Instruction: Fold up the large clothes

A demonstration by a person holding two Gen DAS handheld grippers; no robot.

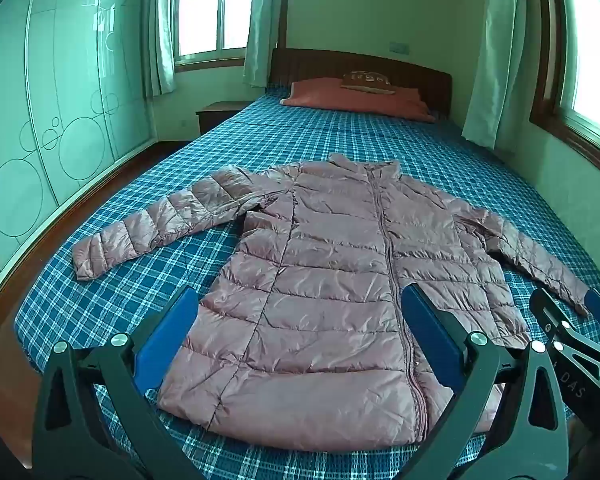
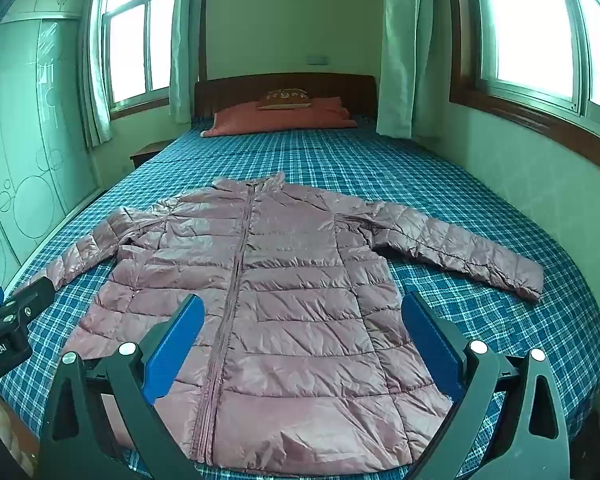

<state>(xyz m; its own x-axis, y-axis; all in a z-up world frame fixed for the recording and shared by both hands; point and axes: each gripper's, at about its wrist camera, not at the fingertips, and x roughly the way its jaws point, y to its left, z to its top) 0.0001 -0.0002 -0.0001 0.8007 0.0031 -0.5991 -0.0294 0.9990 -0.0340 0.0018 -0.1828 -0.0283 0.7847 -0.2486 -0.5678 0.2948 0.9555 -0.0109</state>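
Observation:
A pink quilted puffer jacket (image 1: 332, 272) lies flat and zipped on the blue plaid bed (image 1: 340, 136), collar toward the headboard and both sleeves spread out. It also shows in the right wrist view (image 2: 284, 300). My left gripper (image 1: 300, 312) is open and empty, hovering above the jacket's lower hem. My right gripper (image 2: 304, 316) is open and empty, also above the lower hem. The right gripper shows at the right edge of the left wrist view (image 1: 576, 316), near the right cuff. The left gripper shows at the left edge of the right wrist view (image 2: 8, 308).
A red pillow (image 1: 356, 98) with a small cushion lies by the wooden headboard (image 1: 360, 64). A wardrobe (image 1: 40, 100) stands along the left, a nightstand (image 1: 216, 114) beside the bed, curtained windows (image 2: 540, 32) and a wall on the right.

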